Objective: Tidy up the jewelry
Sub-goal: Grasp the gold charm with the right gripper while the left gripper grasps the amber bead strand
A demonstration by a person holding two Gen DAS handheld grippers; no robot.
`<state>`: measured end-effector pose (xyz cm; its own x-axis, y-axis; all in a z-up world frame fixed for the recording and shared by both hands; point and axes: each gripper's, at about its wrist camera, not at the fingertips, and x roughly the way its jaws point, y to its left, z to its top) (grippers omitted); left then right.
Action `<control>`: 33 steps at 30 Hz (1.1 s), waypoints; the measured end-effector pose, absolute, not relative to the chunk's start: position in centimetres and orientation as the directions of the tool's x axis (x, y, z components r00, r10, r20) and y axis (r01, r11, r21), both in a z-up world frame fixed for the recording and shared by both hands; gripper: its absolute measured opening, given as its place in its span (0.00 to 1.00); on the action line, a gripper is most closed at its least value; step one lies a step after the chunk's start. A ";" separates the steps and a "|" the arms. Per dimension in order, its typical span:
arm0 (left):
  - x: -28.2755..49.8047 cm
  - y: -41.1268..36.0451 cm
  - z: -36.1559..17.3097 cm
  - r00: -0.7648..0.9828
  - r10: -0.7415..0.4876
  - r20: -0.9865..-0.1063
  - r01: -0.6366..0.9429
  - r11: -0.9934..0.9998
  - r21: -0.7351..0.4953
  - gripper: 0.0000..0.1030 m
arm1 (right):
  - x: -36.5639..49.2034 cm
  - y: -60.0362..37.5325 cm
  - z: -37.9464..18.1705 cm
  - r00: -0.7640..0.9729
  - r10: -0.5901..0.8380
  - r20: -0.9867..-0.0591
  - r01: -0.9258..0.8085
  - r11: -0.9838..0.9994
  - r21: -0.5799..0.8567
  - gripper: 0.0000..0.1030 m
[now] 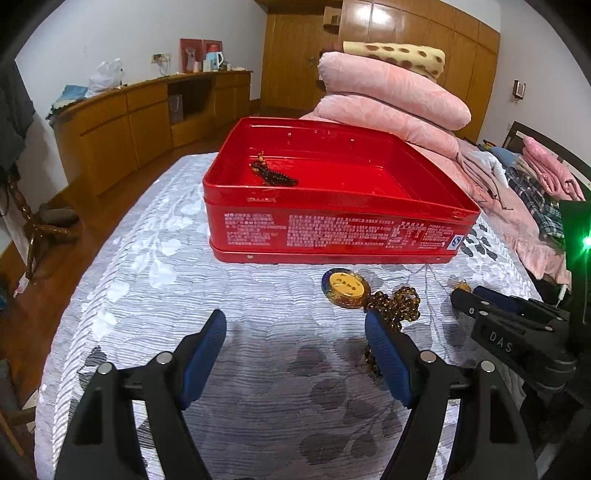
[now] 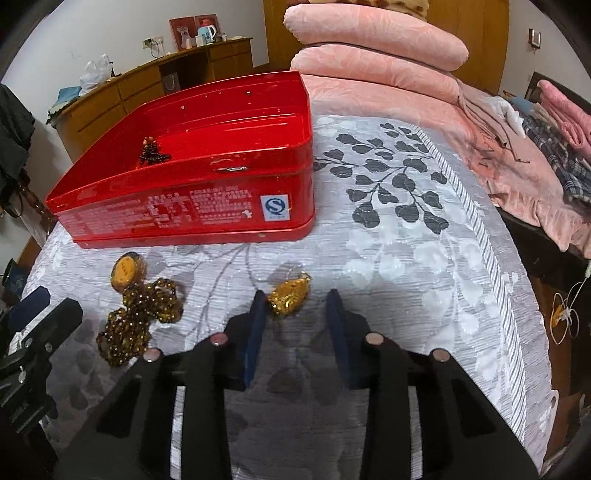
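Gold pendant (image 2: 289, 293): on bedspread (image 2: 388, 258), long axis slanting up-right; just beyond right gripper (image 2: 297, 295), jaws apart, unclamped
Left gripper (image 1: 295, 325): jaws wide, empty

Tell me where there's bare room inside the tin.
The open red metal tin holds only a dark bead bracelet near its far left corner; the rest is bare. It is crowded in front, around the gold pendant.

A bedroom with white walls (image 1: 110, 33) and a wooden floor (image 1: 92, 206). A long wooden sideboard (image 1: 129, 118) lines the far wall beside a tall wooden wardrobe (image 1: 424, 37). Folded pink quilts (image 1: 388, 96) are stacked at the bed's (image 1: 147, 258) far edge.
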<state>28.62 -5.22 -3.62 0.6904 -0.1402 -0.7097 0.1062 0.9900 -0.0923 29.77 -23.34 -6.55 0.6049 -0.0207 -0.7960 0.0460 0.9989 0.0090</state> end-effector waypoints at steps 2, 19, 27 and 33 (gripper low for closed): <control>28.7 -5.2 -3.6 0.690 -0.139 -0.710 0.104 0.990 -0.093 0.74 | 29.8 -23.1 -6.6 0.607 -0.030 -0.795 0.046 0.999 -0.002 0.27; 30.1 -9.1 -3.9 0.653 -0.178 -0.736 0.177 0.981 -0.081 0.74 | 28.4 -24.7 -5.7 0.632 -0.024 -0.775 0.078 0.996 0.032 0.20; 30.8 -9.9 -5.1 0.601 -0.221 -0.768 0.185 0.973 -0.135 0.55 | 28.2 -24.8 -5.4 0.644 -0.019 -0.765 0.070 0.997 0.034 0.20; 30.4 -10.9 -5.2 0.594 -0.226 -0.772 0.214 0.970 -0.119 0.49 | 28.1 -24.7 -5.2 0.644 -0.013 -0.765 0.064 0.997 0.037 0.21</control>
